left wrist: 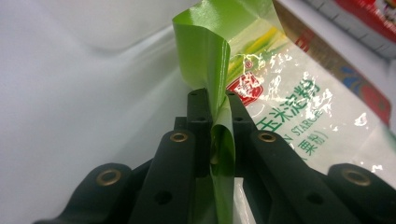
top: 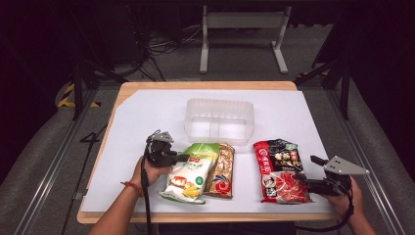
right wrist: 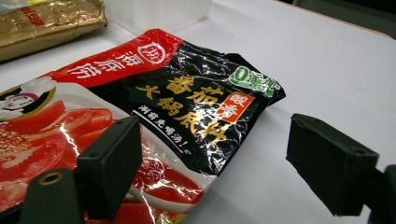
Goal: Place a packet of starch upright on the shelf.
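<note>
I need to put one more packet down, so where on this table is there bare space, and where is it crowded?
Free: the white sheet left of the clear tub, the strip right of the tub toward the far right corner, and the gap between the gold packet and the red-and-black packet. Crowded: the near middle, where the left gripper pinches the green-and-white bag.

Left gripper (top: 182, 157): black body, grey three-cornered plate on top, black cable trailing back along the forearm. Jaws black, moulded, with brass-ringed holes and small dark screw holes at the tips. Left wrist: thin red cord bracelet (top: 132, 186); forearms bare of sleeves. Right gripper (top: 307, 170): black body, larger grey three-cornered plate, looped black cable. Pads (right wrist: 113, 158) blocky, matte black, square-edged.
</note>
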The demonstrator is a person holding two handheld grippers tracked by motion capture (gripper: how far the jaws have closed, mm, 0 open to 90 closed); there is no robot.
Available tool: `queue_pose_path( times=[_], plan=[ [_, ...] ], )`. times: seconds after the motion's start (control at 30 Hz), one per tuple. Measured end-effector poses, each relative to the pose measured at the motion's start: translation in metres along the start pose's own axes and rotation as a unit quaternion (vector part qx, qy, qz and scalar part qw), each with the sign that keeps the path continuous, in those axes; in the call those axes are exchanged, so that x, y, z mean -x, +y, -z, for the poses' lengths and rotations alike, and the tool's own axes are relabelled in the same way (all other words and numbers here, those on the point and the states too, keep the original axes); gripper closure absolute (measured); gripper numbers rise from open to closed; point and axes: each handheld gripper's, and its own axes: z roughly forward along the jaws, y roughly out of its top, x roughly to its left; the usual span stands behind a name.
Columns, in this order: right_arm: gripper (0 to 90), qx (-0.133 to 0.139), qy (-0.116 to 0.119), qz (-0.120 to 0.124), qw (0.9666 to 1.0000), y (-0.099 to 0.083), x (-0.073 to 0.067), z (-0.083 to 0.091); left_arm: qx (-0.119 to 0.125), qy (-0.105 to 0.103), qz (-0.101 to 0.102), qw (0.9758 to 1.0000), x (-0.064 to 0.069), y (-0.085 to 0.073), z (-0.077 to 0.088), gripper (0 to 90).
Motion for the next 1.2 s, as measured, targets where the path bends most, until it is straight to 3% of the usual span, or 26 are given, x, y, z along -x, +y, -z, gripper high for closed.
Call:
queue_pose_path(
  times=[0.17, 0.2, 0.33, 0.47, 0.5, 0.6, 0.77, 0.93, 1.2],
  plan=[
    [18.6, 0.003, 0.0, -0.005, 1.0, 0.0, 0.001, 0.001, 0.06, -0.012, 0.005, 0.9981, 0.013, 0.003, 0.022, 85.6],
    [18.5, 0.004, 0.0, -0.006, 1.0, 0.0, 0.002, 0.001, 0.06, -0.012, 0.005, 0.9981, 0.013, 0.003, 0.022, 85.9],
    [18.5, 0.005, -0.001, -0.008, 1.0, 0.0, 0.002, 0.002, 0.101, -0.017, 0.007, 0.9947, 0.022, 0.005, 0.04, 86.5],
    [18.6, 0.006, -0.002, -0.011, 0.9999, 0.0, 0.003, 0.002, 0.115, -0.017, 0.002, 0.9932, 0.025, 0.006, 0.048, 87.1],
    [18.5, 0.006, -0.001, -0.012, 0.9999, -0.001, 0.004, 0.002, 0.129, -0.017, -0.002, 0.9915, 0.03, 0.009, 0.054, 87.2],
    [18.5, 0.006, -0.003, -0.012, 0.9999, -0.001, 0.004, 0.002, 0.14, -0.015, -0.006, 0.99, 0.035, 0.012, 0.059, 87.3],
    [18.6, 0.006, -0.003, -0.012, 0.9999, -0.001, 0.004, 0.002, 0.171, -0.019, -0.014, 0.985, 0.048, 0.018, 0.072, 87.3],
    [18.6, 0.006, -0.004, -0.012, 0.9999, -0.001, 0.005, 0.003, 0.184, -0.023, -0.015, 0.9826, 0.052, 0.02, 0.08, 87.4],
    [18.5, 0.006, -0.006, -0.011, 0.9999, -0.002, 0.006, 0.003, 0.203, -0.002, -0.008, 0.9791, 0.051, 0.02, 0.087, 87.3]
  ],
)
